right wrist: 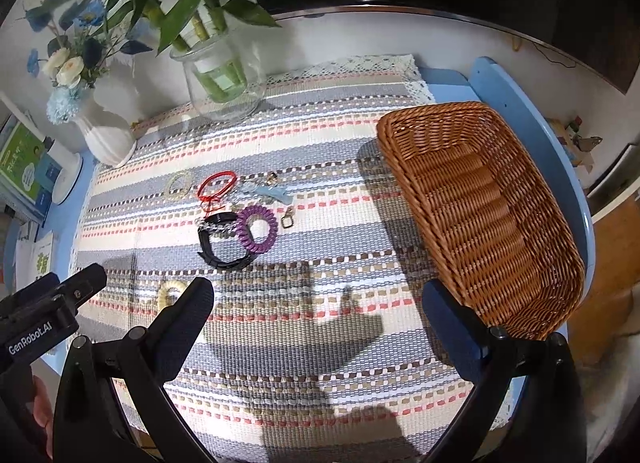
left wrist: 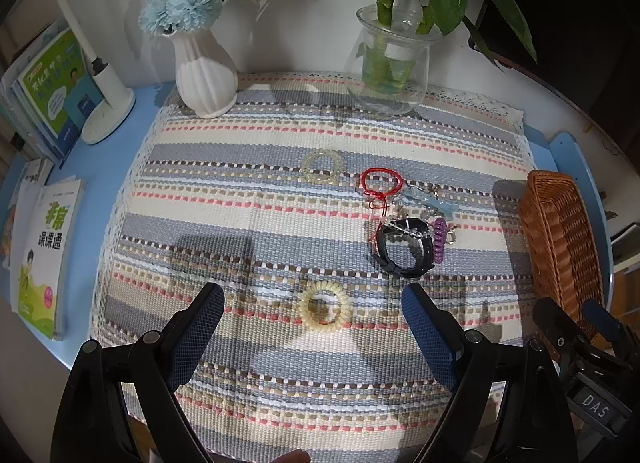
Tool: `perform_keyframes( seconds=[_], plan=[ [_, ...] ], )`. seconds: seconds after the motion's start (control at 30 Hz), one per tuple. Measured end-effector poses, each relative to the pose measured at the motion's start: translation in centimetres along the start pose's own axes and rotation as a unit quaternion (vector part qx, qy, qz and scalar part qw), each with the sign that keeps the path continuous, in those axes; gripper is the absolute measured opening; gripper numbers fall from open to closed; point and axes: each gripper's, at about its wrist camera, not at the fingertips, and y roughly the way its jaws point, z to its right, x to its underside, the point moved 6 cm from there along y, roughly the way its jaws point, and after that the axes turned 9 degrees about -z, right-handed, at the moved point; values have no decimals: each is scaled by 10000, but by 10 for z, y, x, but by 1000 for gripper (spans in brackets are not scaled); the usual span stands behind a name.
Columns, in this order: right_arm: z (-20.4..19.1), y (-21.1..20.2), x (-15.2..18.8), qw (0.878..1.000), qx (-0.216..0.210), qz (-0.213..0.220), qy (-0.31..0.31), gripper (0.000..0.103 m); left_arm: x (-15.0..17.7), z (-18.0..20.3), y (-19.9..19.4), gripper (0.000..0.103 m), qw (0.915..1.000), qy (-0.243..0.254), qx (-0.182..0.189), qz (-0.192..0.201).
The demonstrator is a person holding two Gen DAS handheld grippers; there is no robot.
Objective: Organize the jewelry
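On the striped mat (left wrist: pixel 280 199) lie a cream coil hair tie (left wrist: pixel 322 305), a pale bead bracelet (left wrist: pixel 321 166), a red cord bracelet (left wrist: pixel 380 183), a black watch (left wrist: pixel 405 250), a purple coil tie (right wrist: pixel 256 227) and a blue keychain charm (right wrist: pixel 272 193). My left gripper (left wrist: pixel 314 305) is open, its fingers either side of the cream tie, which sits just ahead and below. My right gripper (right wrist: pixel 320 303) is open and empty over bare mat, beside the brown wicker basket (right wrist: pixel 480 199), which is empty. The right gripper also shows in the left wrist view (left wrist: pixel 576 327).
A white vase of flowers (left wrist: pixel 205 75) and a glass vase with a plant (left wrist: pixel 394 71) stand at the mat's back edge. A white lamp base (left wrist: pixel 108 111) and books (left wrist: pixel 44 255) sit on the blue desk at left.
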Motion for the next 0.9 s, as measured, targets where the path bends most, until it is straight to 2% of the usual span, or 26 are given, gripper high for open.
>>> perform_keyframes(
  seconds=[0.33,0.43,0.6,0.67,0.83,0.9],
  plan=[
    [-9,5,0,9997,-183,-123,-68,103,-3,-9,13,91,9999,-100,50,-92],
    [-13,9,-1,9996,-265,-83,-108,103,-6,-15,22,91,9995,-236,166,-114],
    [-21,24,-2,9986,-460,-21,-265,103,-18,-27,39,90,9966,-614,549,76],
    [-25,33,-1,9971,-670,-78,-353,103,-26,-27,50,90,9961,-536,699,95],
    [-38,52,-11,9944,-833,100,-639,103,-63,-30,85,89,9967,-218,602,491],
    [-40,64,-19,9936,-840,192,-726,95,-79,-28,101,83,9958,-48,745,527]
  ],
)
